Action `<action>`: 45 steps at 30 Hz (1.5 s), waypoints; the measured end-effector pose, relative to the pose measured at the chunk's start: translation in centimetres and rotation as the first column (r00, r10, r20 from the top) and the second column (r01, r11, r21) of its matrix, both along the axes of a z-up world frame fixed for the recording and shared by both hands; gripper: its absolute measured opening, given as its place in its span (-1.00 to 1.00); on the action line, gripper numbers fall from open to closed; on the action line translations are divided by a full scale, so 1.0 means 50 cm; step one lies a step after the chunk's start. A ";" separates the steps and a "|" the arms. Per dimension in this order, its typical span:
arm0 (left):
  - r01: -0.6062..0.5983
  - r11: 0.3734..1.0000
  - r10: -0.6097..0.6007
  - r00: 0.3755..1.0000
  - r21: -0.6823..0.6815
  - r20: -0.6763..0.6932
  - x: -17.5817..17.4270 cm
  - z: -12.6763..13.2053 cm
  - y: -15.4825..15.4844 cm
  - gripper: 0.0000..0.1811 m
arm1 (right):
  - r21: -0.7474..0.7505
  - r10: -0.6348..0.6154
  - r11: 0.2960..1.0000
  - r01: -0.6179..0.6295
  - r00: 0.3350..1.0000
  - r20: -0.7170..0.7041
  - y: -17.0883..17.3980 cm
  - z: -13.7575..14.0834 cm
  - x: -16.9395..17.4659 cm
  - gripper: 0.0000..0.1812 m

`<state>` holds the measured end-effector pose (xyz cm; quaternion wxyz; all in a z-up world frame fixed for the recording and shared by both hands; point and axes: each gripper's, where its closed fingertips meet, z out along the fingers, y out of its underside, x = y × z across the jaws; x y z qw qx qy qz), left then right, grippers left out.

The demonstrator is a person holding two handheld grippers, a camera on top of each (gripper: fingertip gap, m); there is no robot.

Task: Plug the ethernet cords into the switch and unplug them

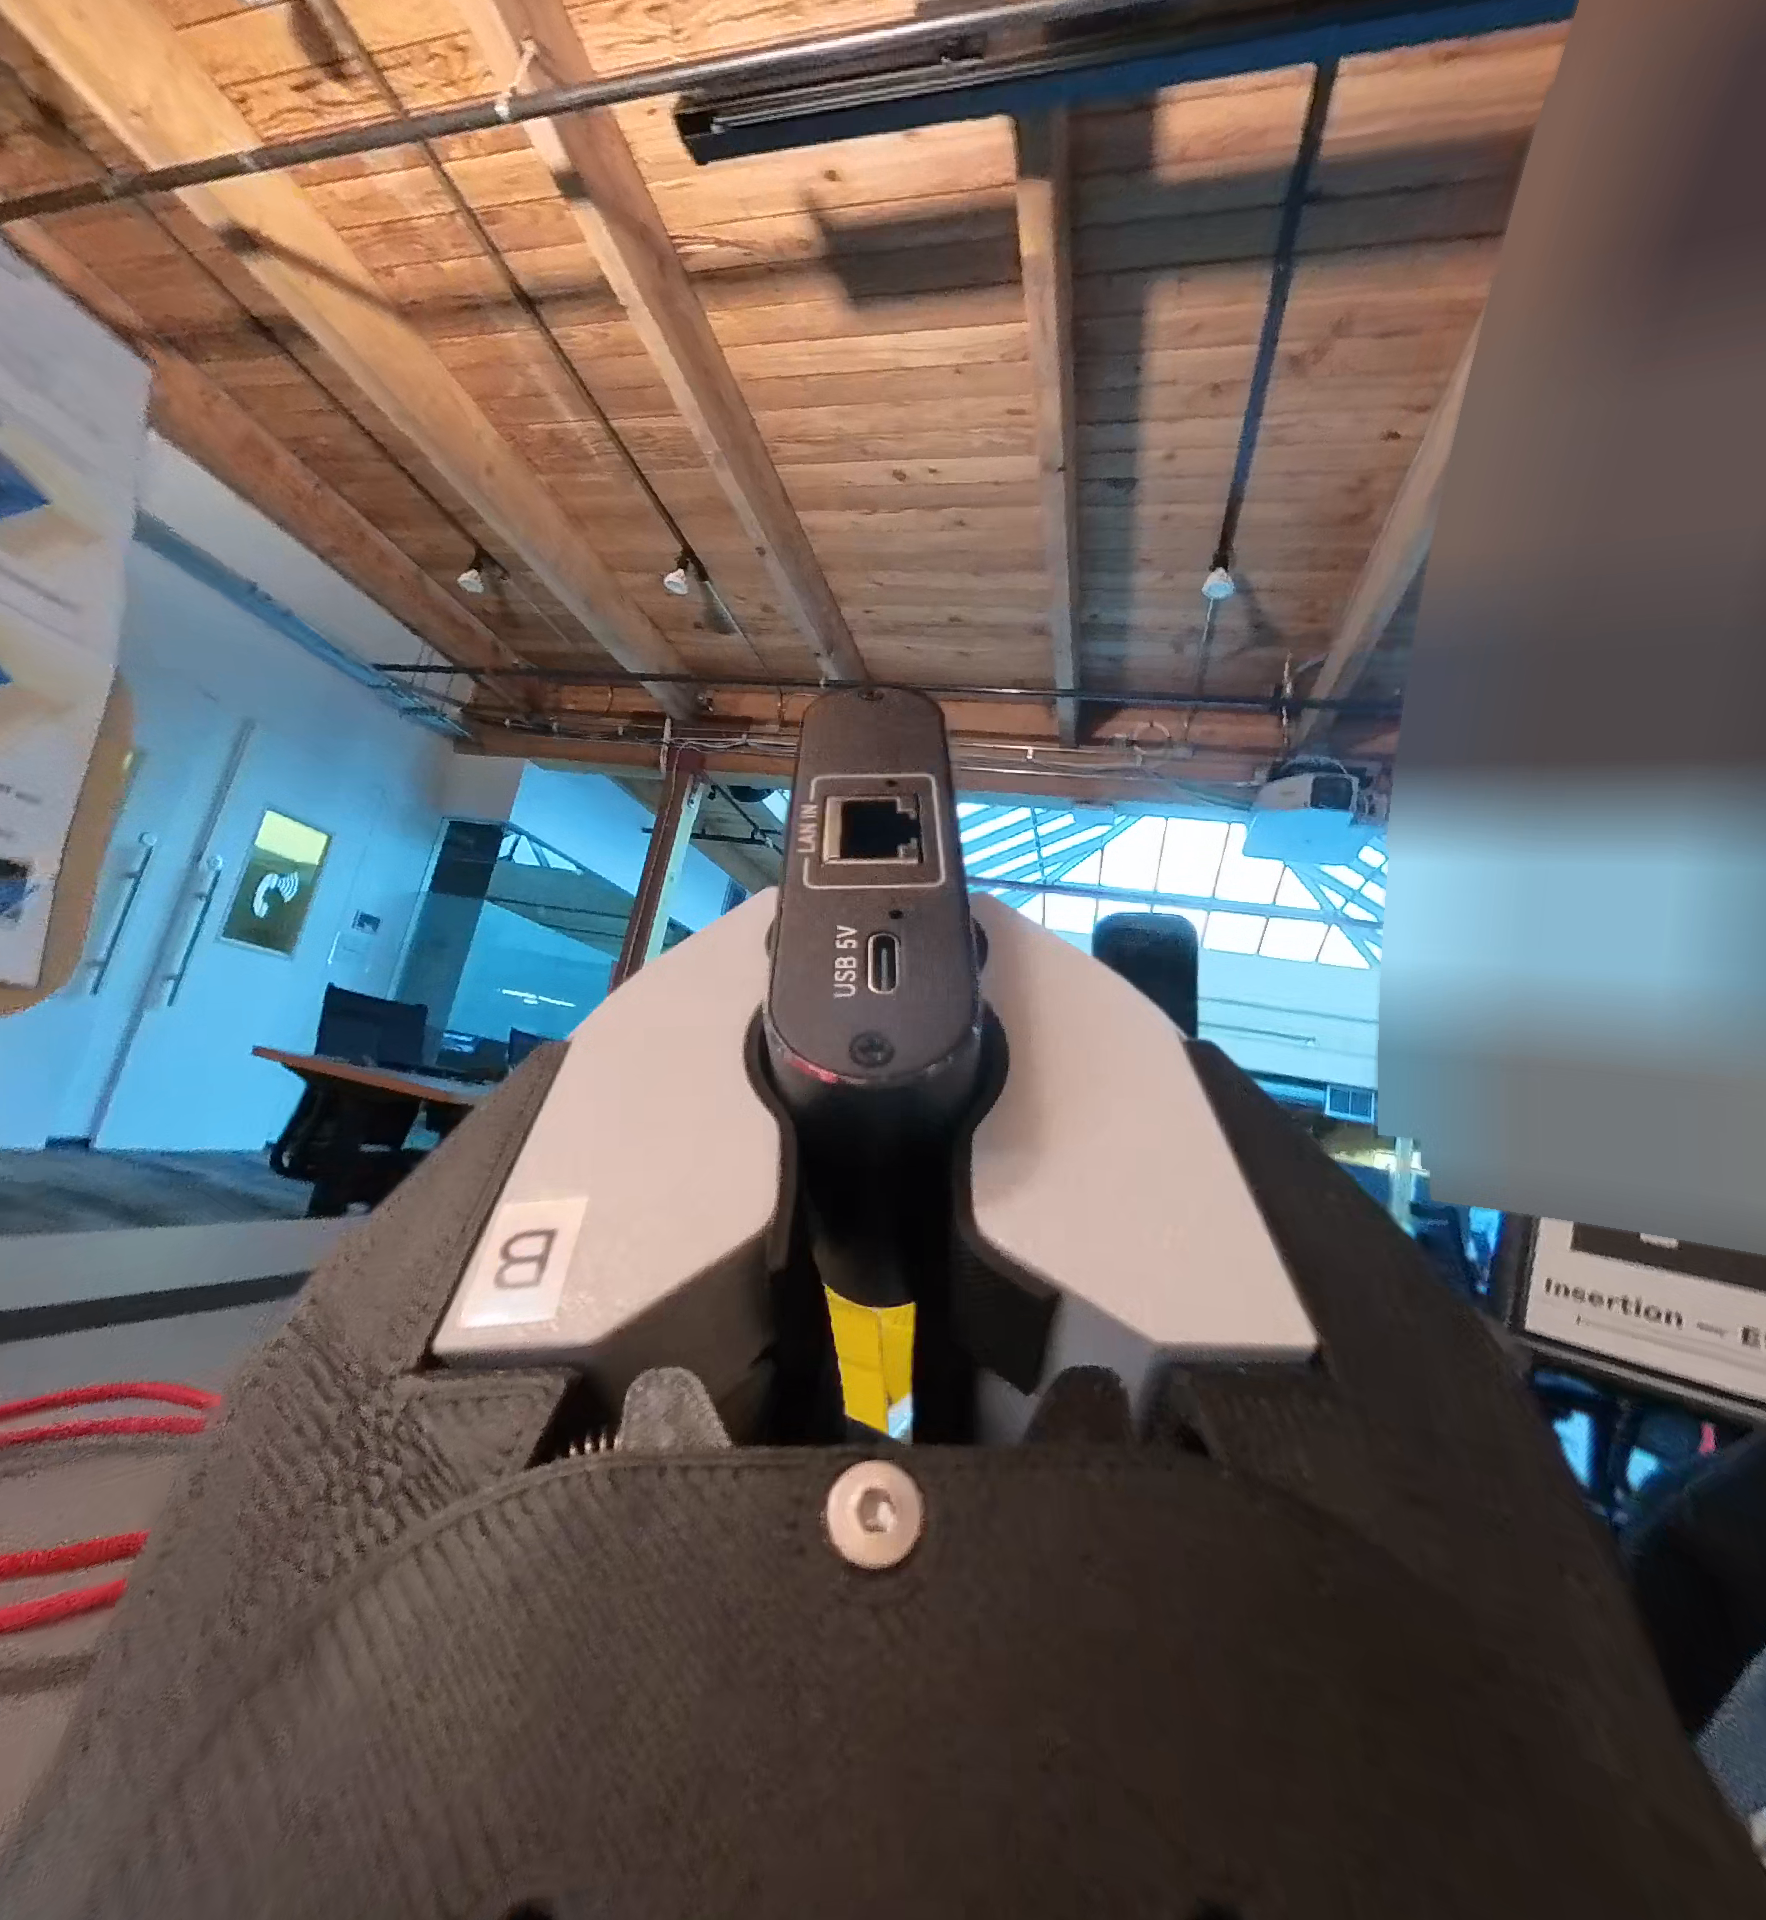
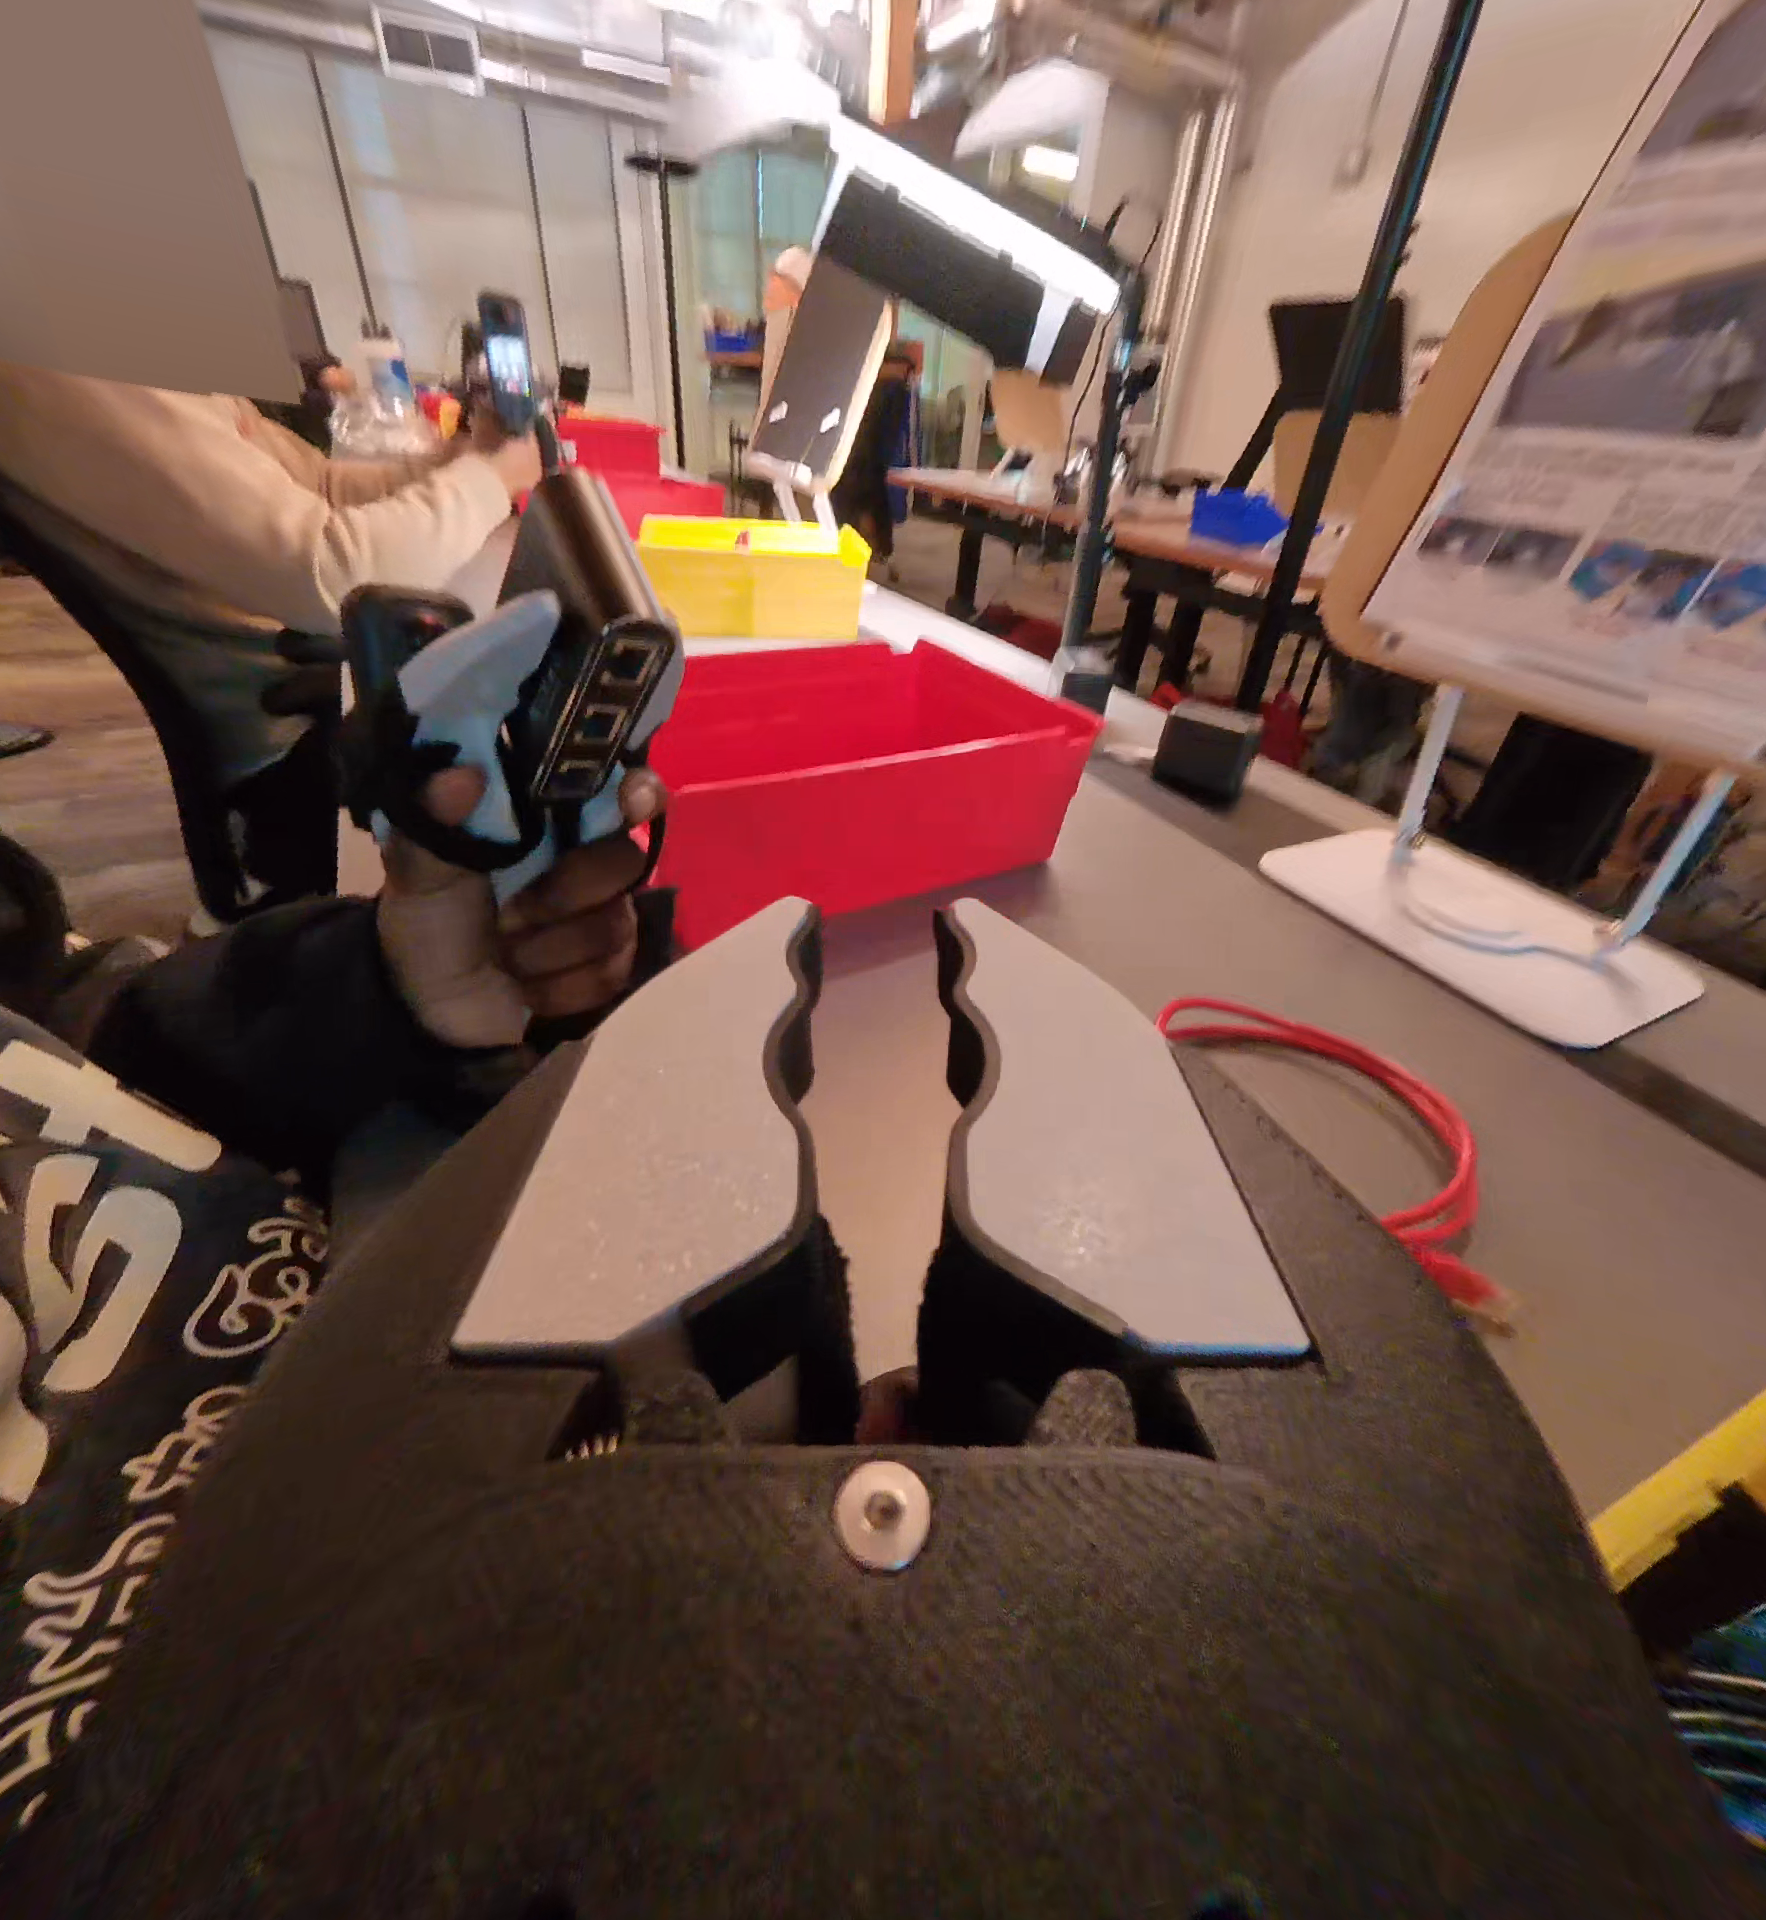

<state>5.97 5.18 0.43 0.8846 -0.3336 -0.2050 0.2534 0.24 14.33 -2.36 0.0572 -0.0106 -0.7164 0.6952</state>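
Your left gripper [image 1: 874, 997] is clamped on the switch [image 1: 874, 883], held up so its ports face your right gripper [image 2: 874, 966], which is parted and empty. The red ethernet cord [image 2: 1419, 1153] lies on the table [image 2: 1585, 1164], just right of it.

red cord [image 1: 37, 1496]: cut by left edge | switch [image 1: 874, 914]: body hidden between gripper fingers

An open-plan lab or workshop space: exposed timber ceiling [image 1: 754, 364] with track lights, office desks [image 1: 380, 1081], red parts bins [image 2: 858, 758] and a poster stand [image 2: 1585, 520] on a grey tabletop [image 2: 1222, 935].
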 end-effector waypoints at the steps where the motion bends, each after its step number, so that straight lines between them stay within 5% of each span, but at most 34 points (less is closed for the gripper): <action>1: 0.003 1.000 -0.003 1.000 0.019 0.024 -0.007 -0.003 -0.006 -0.70 | 0.033 0.006 0.999 -0.006 1.000 0.014 -0.007 -0.014 0.000 -0.74; 8: -0.008 0.999 0.006 0.998 0.037 0.060 -0.020 -0.009 -0.014 -0.70 | 0.382 0.014 0.924 -0.008 1.000 -0.012 -0.036 -0.117 0.006 -0.40; 11: -0.035 0.999 0.034 0.998 0.027 0.043 -0.018 -0.007 -0.016 -0.70 | 0.530 0.035 0.847 0.039 0.991 -0.130 -0.047 -0.127 -0.013 -0.43; 19: -0.098 0.995 0.097 0.995 0.030 0.012 -0.012 -0.004 -0.023 -0.70 | 0.918 0.500 0.394 -0.039 0.847 -0.179 -0.104 -0.185 -0.109 -0.49; 26: -0.094 0.994 0.092 0.995 0.059 0.028 -0.013 -0.006 -0.034 -0.71 | 0.983 0.607 0.166 0.082 0.777 -0.167 -0.131 -0.296 -0.284 -0.49; 31: -0.093 0.994 0.091 0.995 0.053 0.028 -0.013 -0.007 -0.032 -0.71 | 0.996 0.593 0.025 0.085 0.801 -0.083 -0.107 -0.353 -0.340 -0.50; 35: -0.092 0.994 0.091 0.995 0.059 0.031 -0.014 -0.007 -0.035 -0.71 | 0.997 0.601 0.011 0.078 0.797 -0.069 -0.101 -0.380 -0.354 -0.69; 39: -0.096 0.994 0.094 0.995 0.058 0.036 -0.015 -0.009 -0.035 -0.70 | 0.990 0.637 0.071 0.121 0.758 -0.138 -0.104 -0.362 -0.354 -0.80; 41: -0.093 0.994 0.091 0.995 0.057 0.035 -0.015 -0.009 -0.034 -0.71 | 0.973 0.615 0.172 0.156 0.754 -0.230 -0.119 -0.322 -0.350 -0.81; 45: -0.098 0.994 0.096 0.995 0.041 0.032 -0.015 -0.010 -0.029 -0.70 | 0.846 0.478 0.498 0.193 0.752 -0.453 -0.138 -0.174 -0.303 -0.81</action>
